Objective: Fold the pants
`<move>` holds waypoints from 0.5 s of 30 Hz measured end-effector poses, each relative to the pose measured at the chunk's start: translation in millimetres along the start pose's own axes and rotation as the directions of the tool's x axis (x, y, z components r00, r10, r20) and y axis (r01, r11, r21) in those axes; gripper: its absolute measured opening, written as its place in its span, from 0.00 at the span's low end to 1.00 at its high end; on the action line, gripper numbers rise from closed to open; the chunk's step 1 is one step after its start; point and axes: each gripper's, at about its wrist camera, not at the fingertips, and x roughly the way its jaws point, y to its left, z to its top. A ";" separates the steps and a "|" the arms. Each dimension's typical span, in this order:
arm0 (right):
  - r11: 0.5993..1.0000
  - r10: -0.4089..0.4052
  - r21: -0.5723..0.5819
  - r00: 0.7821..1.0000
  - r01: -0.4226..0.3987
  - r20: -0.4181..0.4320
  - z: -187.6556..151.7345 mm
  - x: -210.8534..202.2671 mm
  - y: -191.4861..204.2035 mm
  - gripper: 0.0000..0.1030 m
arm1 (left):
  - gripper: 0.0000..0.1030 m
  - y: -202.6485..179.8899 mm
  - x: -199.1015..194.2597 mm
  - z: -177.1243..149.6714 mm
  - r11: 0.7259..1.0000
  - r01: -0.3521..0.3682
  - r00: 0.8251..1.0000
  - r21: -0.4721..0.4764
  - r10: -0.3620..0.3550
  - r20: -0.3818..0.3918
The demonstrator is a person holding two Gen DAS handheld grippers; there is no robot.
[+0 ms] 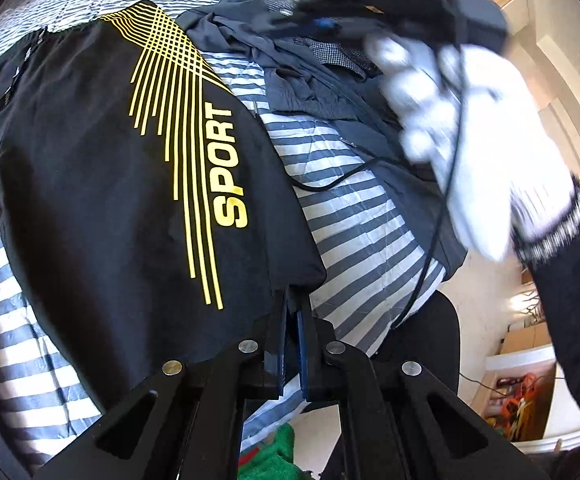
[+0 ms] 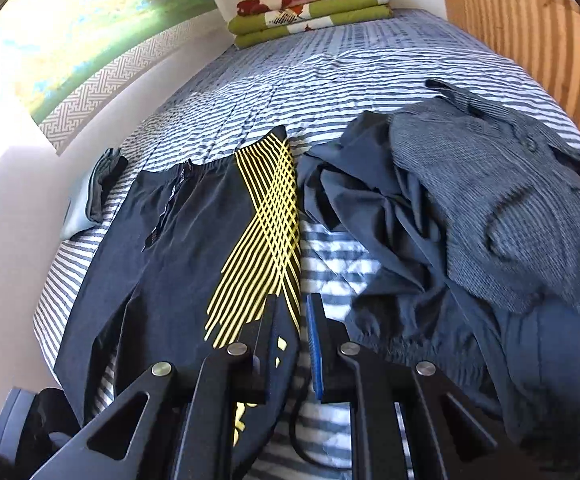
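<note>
Black pants with yellow stripes and the word SPORT lie flat on a striped bed. My left gripper is shut on their lower right corner at the bed's near edge. In the right wrist view the pants stretch away, waistband at the far end. My right gripper hovers above their right edge, its fingers a little apart and gripping nothing; the fabric shows through the gap. From the left wrist it appears blurred as the right gripper, held by a white-gloved hand.
A heap of dark clothes lies right of the pants on the striped bedspread. Folded blankets sit at the far end, a wooden panel on the right, a wall on the left. A black cable hangs across.
</note>
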 end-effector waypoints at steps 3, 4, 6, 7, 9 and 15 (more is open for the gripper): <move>1.000 0.022 -0.003 0.998 -0.022 -0.053 34.6 32.4 7.6 0.13 | 0.03 5.2 -6.5 -2.1 1.000 0.013 1.000 -0.002 -0.013 0.004; 1.000 0.027 0.007 0.998 -0.026 -0.061 45.8 42.7 8.2 0.13 | 0.03 6.7 -8.0 -2.5 1.000 0.018 1.000 -0.005 -0.018 0.005; 0.999 0.032 0.021 0.998 -0.030 -0.063 66.0 61.0 10.5 0.13 | 0.03 10.1 -9.2 -2.9 1.000 0.028 1.000 -0.010 -0.028 0.006; 0.999 0.030 0.025 0.998 -0.029 -0.061 75.8 69.4 11.5 0.13 | 0.03 11.4 -9.6 -2.9 0.999 0.030 1.000 -0.011 -0.030 0.008; 0.999 0.026 0.028 0.998 -0.024 -0.061 95.3 86.8 14.9 0.13 | 0.03 15.1 -9.7 -3.4 0.999 0.037 0.999 -0.014 -0.037 0.007; 0.998 0.004 0.056 0.995 0.002 -0.100 135.0 138.3 16.6 0.13 | 0.03 27.9 -13.9 -6.3 0.998 0.053 0.999 -0.034 -0.052 0.014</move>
